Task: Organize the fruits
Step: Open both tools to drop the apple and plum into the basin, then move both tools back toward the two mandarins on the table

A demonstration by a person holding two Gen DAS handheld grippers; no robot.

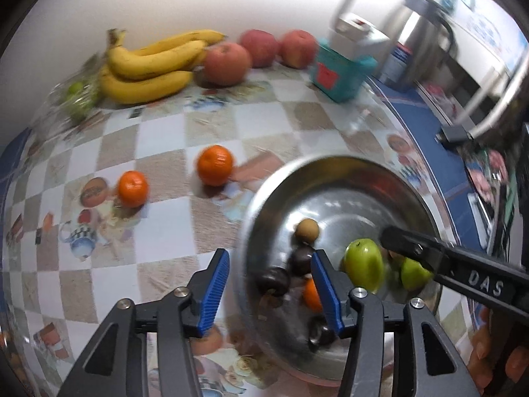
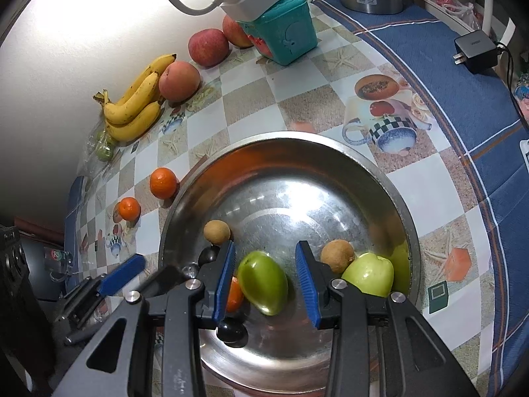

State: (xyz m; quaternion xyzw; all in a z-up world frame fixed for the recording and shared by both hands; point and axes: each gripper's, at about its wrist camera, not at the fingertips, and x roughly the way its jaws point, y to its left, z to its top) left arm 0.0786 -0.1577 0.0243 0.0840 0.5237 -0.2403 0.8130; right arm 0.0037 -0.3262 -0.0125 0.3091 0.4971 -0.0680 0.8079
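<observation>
The steel bowl (image 2: 390, 178) holds green fruits, dark plums and a longan. The right gripper (image 2: 266, 281) hangs spread around a green fruit (image 2: 263, 281) at its six o'clock; the left gripper (image 1: 269, 284), also spread, straddles the nine o'clock rim. Two tangerines (image 1: 215, 164) lie outside

Ahead of our right fingers we see a polished metal bowl (image 2: 390, 192), mirror-bright and lightly scuffed. Between the ribbed blue pads (image 2: 305, 279) lies a glossy, smooth-skinned green fruit (image 2: 263, 281); beside the right pad sits a matt, rough brown one (image 2: 337, 255). Beyond the bowl stretches a shiny, printed tablecloth (image 2: 297, 99), apparently plastic-coated.
</observation>
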